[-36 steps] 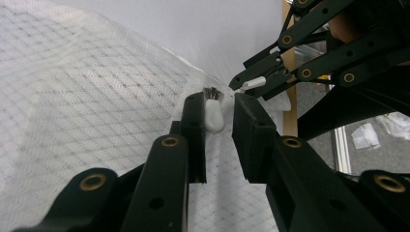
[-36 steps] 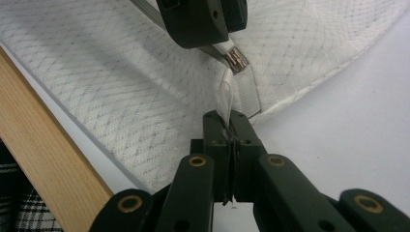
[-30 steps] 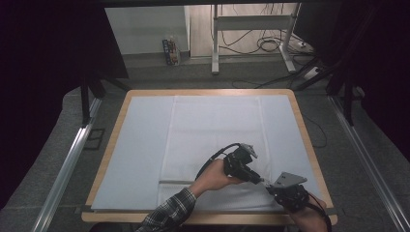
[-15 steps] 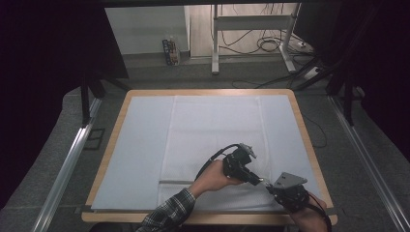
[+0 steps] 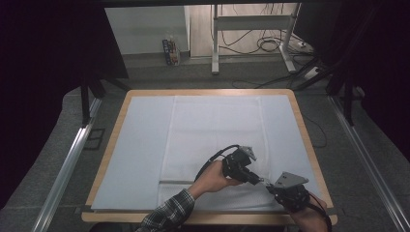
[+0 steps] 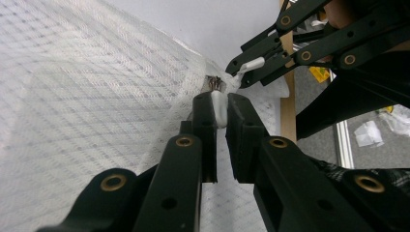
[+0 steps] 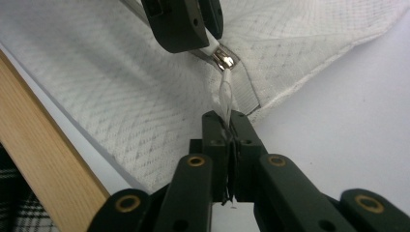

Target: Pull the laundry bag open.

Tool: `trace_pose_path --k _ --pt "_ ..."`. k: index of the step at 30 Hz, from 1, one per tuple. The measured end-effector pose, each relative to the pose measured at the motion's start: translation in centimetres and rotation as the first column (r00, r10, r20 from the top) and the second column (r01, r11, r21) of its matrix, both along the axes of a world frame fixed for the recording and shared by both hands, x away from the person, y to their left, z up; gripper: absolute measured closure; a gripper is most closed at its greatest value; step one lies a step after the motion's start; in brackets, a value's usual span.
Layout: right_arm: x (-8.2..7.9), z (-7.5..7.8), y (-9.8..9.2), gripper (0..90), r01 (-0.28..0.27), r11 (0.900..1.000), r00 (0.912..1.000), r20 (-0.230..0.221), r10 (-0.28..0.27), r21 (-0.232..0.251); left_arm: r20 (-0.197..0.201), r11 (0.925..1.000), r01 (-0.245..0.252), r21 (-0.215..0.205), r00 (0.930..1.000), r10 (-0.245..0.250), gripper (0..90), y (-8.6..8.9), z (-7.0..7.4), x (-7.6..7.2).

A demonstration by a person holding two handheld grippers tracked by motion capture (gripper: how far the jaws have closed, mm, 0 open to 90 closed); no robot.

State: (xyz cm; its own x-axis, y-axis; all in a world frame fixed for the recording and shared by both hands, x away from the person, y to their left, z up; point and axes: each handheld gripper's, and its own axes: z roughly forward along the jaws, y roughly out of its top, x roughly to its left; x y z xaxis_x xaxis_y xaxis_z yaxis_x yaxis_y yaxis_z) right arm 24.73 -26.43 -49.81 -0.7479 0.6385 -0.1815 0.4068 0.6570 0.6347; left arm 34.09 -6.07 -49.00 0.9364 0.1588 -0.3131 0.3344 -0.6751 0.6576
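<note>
A white textured cloth (image 5: 212, 130) lies flat on the table, and a small metal slider (image 7: 223, 59) sits on its near right corner. My left gripper (image 5: 257, 179) is shut on a white fold of the cloth's edge (image 6: 218, 107) right beside the slider (image 6: 213, 83); its jaws have just closed a little further. A thin, pale pull tab (image 7: 225, 99) hangs from the slider. My right gripper (image 7: 230, 121) is shut on this tab, and its jaws have just eased slightly with the tab still pinched. The two grippers (image 5: 269, 186) meet tip to tip.
A pale sheet (image 5: 140, 145) covers the table under the cloth, and the table has a wooden rim (image 5: 109, 145). Its near right edge (image 7: 43, 145) runs close beside my right gripper. A plaid sleeve (image 5: 167, 215) comes in at the bottom. Metal rails flank the table.
</note>
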Motion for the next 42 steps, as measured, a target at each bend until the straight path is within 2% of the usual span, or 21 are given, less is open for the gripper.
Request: trace_pose_path --k 2,3,5,7,8,9,12,16,18,20,22,24,26,28,30,32,33,35,37,42 --pt "0.0 0.1 -0.1 82.2 0.001 1.0 1.0 -0.004 -0.001 0.019 0.001 0.9999 -0.007 -0.008 1.0 0.007 83.7 0.1 0.1 -0.1" --pt "0.3 0.3 -0.6 74.8 0.011 0.997 0.9997 -0.021 -0.01 0.074 0.016 0.9999 0.001 -0.01 0.9999 -0.001 83.7 0.5 0.2 0.1" --pt "0.5 0.5 -1.2 67.2 0.032 0.992 0.9992 -0.03 -0.028 0.123 0.016 0.9998 0.004 -0.021 0.9999 -0.003 83.8 0.8 0.3 0.1" --pt "0.8 0.7 -1.5 59.1 0.046 0.985 0.9981 -0.048 -0.038 0.166 0.013 0.9996 0.006 -0.027 0.9999 -0.005 83.8 1.2 0.4 0.0" --pt "0.8 0.7 -1.5 59.1 0.046 0.985 0.9981 -0.048 -0.038 0.166 0.013 0.9996 0.006 -0.027 0.9999 -0.005 83.8 1.2 0.4 0.0" --pt "1.2 0.7 -1.8 48.9 0.065 0.977 0.9958 -0.076 -0.051 0.204 0.007 0.9993 0.006 -0.038 1.0 -0.006 83.8 1.4 0.4 0.0" --pt "1.9 0.5 -1.9 42.6 0.07 0.966 0.9918 -0.121 -0.041 0.25 0.0 0.999 0.013 -0.043 0.9999 -0.013 83.8 1.8 0.3 0.0" --pt "3.2 0.4 -2.1 45.0 0.06 0.934 0.9782 -0.207 0.015 0.351 -0.009 0.9978 0.025 -0.061 0.9996 -0.025 83.9 2.2 0.1 0.1" --pt "3.8 0.3 -2.1 51.4 0.065 0.916 0.969 -0.244 0.036 0.395 -0.006 0.998 0.025 -0.058 0.9997 -0.026 83.9 2.2 0.0 0.1" --pt "4.1 0.2 -2.3 60.9 0.066 0.9 0.9641 -0.26 0.054 0.431 -0.008 0.9982 0.026 -0.053 0.9996 -0.027 83.8 2.1 -0.2 0.1" --pt "4.2 0.4 -2.3 69.9 0.073 0.894 0.9673 -0.25 0.045 0.442 0.0 0.9985 0.03 -0.046 0.9996 -0.03 83.6 1.8 -0.4 0.1" --pt "4.2 0.5 -2.5 79.8 0.08 0.893 0.9702 -0.24 0.033 0.443 0.002 0.9988 0.031 -0.037 0.9995 -0.031 83.0 1.6 -0.7 0.0" --pt "4.0 0.5 -2.5 83.8 0.073 0.895 0.9729 -0.229 0.033 0.44 -0.016 0.9988 0.035 -0.034 0.9992 -0.035 81.5 1.5 -1.0 0.0" --pt "3.8 0.7 -2.4 84.3 0.073 0.904 0.9787 -0.205 0.016 0.42 -0.019 0.999 0.037 -0.027 0.9991 -0.038 75.9 1.4 -1.2 0.0" --pt "3.6 0.9 -2.5 84.4 0.068 0.9 0.9819 -0.189 0.016 0.43 -0.019 0.9992 0.034 -0.022 0.9992 -0.034 73.3 1.4 -1.3 0.0" --pt "3.6 0.9 -2.6 84.4 0.066 0.901 0.9823 -0.187 0.017 0.429 -0.02 0.9993 0.032 -0.021 0.9993 -0.032 73.1 1.4 -1.3 0.0" --pt "3.5 0.9 -2.5 84.4 0.057 0.906 0.9846 -0.174 0.018 0.418 -0.03 0.9992 0.028 -0.03 0.9992 -0.029 73.0 1.4 -1.3 0.1" --pt "3.4 0.9 -2.4 84.3 0.051 0.91 0.9851 -0.17 0.022 0.412 -0.035 0.9991 0.023 -0.035 0.9991 -0.024 72.9 1.4 -1.3 0.1" --pt "3.4 1.0 -2.3 84.3 0.046 0.915 0.9868 -0.16 0.02 0.401 -0.041 0.9992 0.019 -0.035 0.9989 -0.02 74.2 1.3 -1.3 0.2" --pt "3.3 1.0 -2.2 84.2 0.039 0.916 0.9888 -0.148 0.022 0.4 -0.058 0.9996 0.015 -0.022 0.9982 -0.016 83.9 1.0 -1.4 0.2"
